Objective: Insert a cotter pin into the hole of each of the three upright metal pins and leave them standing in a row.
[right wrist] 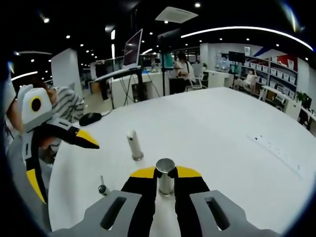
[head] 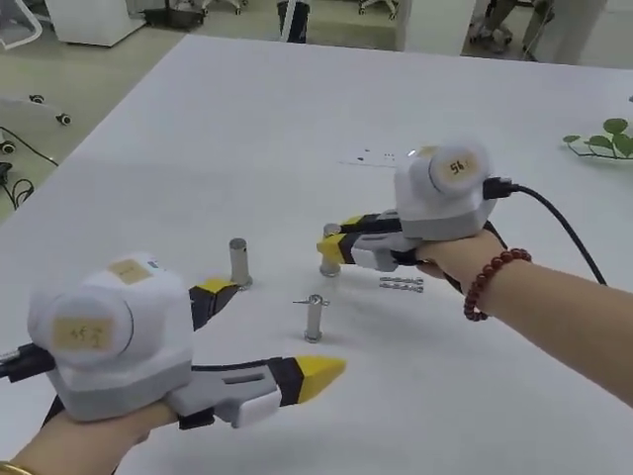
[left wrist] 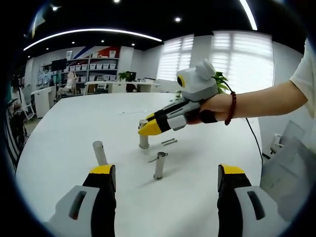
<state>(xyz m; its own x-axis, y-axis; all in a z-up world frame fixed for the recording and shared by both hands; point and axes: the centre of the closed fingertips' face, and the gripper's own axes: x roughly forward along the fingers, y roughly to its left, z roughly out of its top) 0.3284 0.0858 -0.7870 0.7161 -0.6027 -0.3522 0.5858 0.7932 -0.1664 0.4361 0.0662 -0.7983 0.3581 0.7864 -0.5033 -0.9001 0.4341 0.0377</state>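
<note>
Three short upright metal pins stand on the white table [head: 247,129]. The middle pin [head: 315,317] [left wrist: 159,165] has a cotter pin through its top hole. Another pin [head: 238,262] [left wrist: 100,152] [right wrist: 133,144] stands bare to the left. My right gripper [head: 331,242] [left wrist: 148,129] [right wrist: 165,173] is shut on the third pin [head: 330,265] [right wrist: 165,183], one jaw on each side of it. My left gripper [head: 267,330] [left wrist: 166,172] is open, low over the table, facing the pins with nothing between its jaws. Loose cotter pins [head: 401,284] [left wrist: 169,142] lie under my right hand.
A potted plant [head: 603,139] sits at the table's far right edge. A black cable [head: 564,223] trails from the right gripper. The table's left edge runs diagonally, with floor and chair wheels beyond. Wide bare tabletop lies behind the pins.
</note>
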